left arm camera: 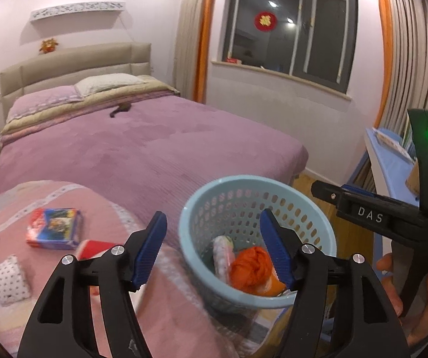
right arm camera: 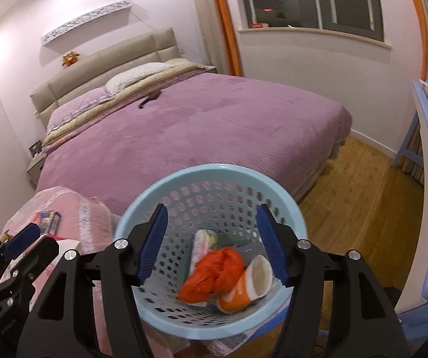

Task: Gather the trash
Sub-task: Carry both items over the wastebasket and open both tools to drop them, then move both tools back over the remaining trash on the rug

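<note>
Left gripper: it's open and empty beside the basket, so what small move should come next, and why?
Probably swing the left gripper left toward the red packet lying nearest its fingers on the pink quilt and close on it. The blue basket already holds an orange bag and a paper cup, while the colourful box and the packet remain outside it.

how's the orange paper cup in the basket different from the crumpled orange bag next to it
The orange paper cup is a rigid cone lying on its side, white inside showing; the crumpled orange bag is a soft, shapeless wad. The cup carries white print; the bag is plain. Both are orange, touching, and lie in the blue basket.
</note>
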Tool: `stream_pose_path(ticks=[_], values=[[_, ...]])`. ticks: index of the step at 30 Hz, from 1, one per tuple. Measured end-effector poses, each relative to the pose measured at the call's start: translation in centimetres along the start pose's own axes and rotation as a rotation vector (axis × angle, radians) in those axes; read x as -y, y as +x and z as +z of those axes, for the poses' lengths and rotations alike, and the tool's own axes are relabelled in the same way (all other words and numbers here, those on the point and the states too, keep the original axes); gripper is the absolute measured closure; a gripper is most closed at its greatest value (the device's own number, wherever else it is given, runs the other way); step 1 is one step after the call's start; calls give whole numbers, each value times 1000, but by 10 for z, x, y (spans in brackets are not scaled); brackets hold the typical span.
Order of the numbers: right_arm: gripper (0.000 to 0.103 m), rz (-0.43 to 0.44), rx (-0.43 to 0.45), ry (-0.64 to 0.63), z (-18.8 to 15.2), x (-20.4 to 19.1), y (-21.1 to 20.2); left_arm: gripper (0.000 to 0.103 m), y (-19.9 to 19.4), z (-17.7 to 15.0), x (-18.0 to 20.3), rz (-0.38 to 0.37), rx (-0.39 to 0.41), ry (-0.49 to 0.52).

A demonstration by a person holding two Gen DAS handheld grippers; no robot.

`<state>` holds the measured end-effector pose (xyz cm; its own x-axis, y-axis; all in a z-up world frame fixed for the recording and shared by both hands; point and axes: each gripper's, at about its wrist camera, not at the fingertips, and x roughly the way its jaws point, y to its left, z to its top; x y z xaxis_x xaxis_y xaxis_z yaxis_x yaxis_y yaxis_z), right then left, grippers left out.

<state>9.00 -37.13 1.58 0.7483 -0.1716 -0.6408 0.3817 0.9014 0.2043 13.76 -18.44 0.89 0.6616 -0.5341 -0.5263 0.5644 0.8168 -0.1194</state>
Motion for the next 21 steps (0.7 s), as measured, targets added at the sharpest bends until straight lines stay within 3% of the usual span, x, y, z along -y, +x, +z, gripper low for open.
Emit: stream_pose_path(ticks=[10, 21], values=[[45, 105, 53, -134, -2, -78, -29, 40, -60, -4, -66, 95, 84, -109], [44, 201, -2, -281, -28, -169, -18, 40, -100, -24, -168, 245, 86, -259]])
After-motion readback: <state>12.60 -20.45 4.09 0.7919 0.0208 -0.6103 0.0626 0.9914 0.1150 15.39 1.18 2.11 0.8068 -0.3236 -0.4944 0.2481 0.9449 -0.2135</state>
